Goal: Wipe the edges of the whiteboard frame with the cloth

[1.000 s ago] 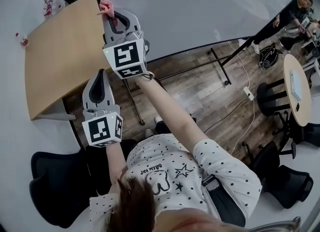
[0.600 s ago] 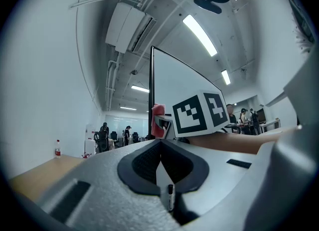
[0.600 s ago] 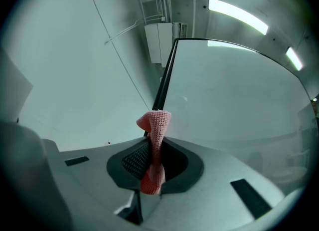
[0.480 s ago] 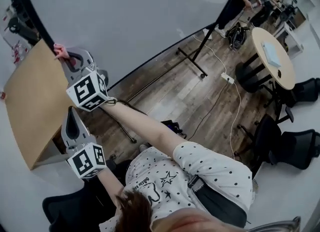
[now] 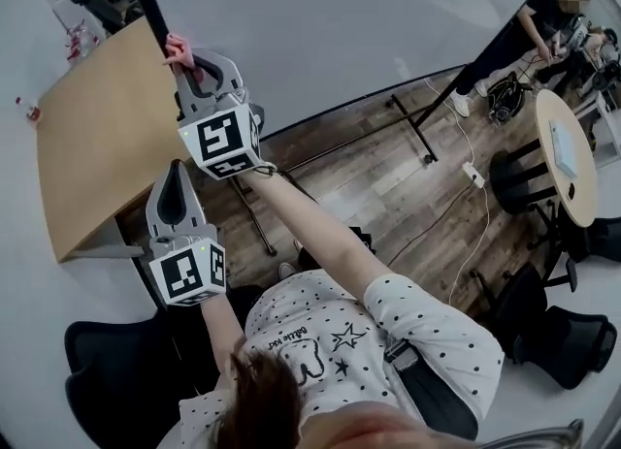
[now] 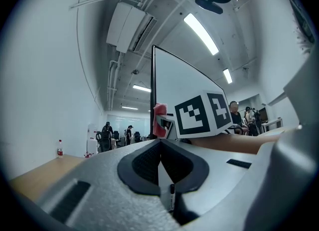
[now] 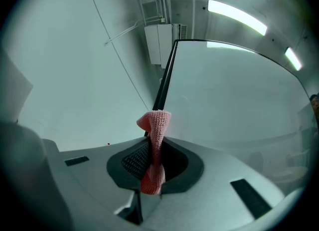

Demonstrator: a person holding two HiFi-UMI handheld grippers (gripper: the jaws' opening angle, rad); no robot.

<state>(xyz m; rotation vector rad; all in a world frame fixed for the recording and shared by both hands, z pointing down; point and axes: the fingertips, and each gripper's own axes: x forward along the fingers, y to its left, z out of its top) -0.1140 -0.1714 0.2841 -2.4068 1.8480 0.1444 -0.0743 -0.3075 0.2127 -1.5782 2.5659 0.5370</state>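
Pink knit is showing on the cloth (image 7: 155,125); black on the whiteboard frame (image 7: 166,78); grey with black-and-white square markers on the left gripper (image 5: 177,174) and right gripper (image 5: 192,57); dark dots on the white shirt (image 5: 388,331).

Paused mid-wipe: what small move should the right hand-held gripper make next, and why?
Probably slide the right hand-held gripper a short way along the black whiteboard frame, with the cloth pressed to it. Its jaws are shut on the pink knitted cloth, whose tip appears to rest at the frame's edge, and a long stretch of frame runs on toward the corner ahead.
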